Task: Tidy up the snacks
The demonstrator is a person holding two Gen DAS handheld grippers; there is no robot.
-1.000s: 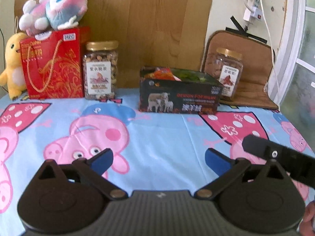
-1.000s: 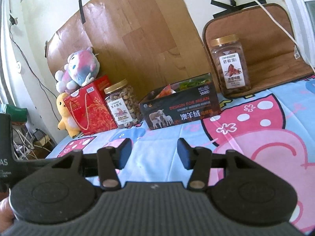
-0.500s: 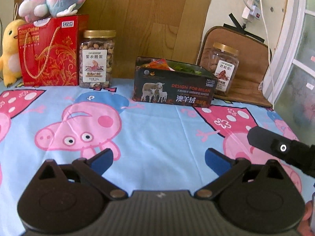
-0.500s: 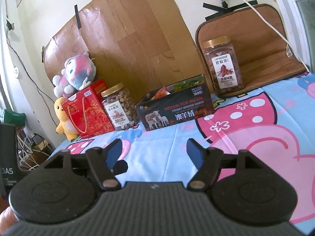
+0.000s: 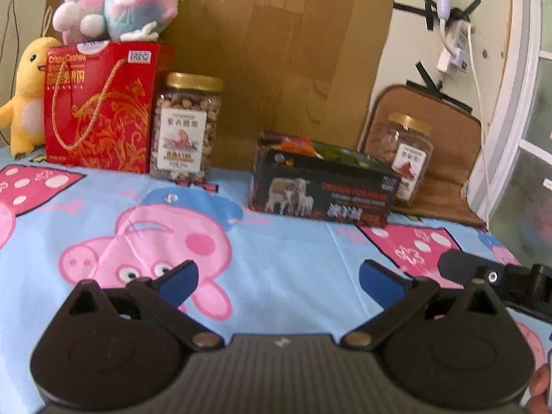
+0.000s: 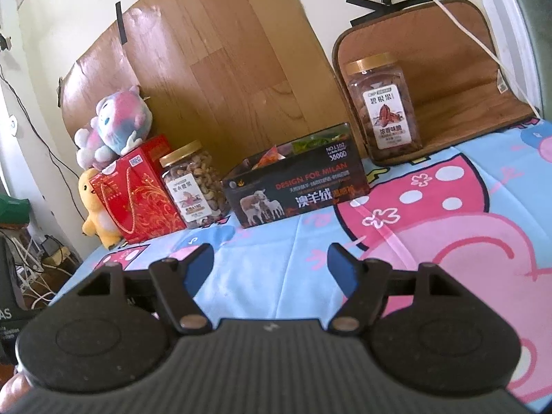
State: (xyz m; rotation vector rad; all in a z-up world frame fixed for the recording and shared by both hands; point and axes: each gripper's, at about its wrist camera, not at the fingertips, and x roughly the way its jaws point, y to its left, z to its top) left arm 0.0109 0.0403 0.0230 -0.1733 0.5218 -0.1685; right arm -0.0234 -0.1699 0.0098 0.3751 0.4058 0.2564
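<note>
Nearest us, the left tongs (image 5: 277,277) are spread wide with nothing between the blue pads, and the right tongs (image 6: 270,267) are likewise spread and empty; both hover over bare cartoon-print cloth on the surface (image 5: 286,252). Ahead of both, well apart from the pads, sits the dark snack box (image 6: 296,186), its long axis lying across our line of approach, with packets showing in its open top. From the left tongs it lies ahead and slightly right; from the right tongs it lies almost straight ahead, so we judge neither hand clearly nearer. We count two gold-lidded nut jars: one (image 5: 184,127) left of the box beside the red gift bag (image 5: 100,107), one (image 6: 383,107) behind its right end, seemingly on a brown mat. Farthest back we count two plush toys, one yellow (image 5: 24,93), one pink-and-blue (image 5: 120,3) atop the bag.
</note>
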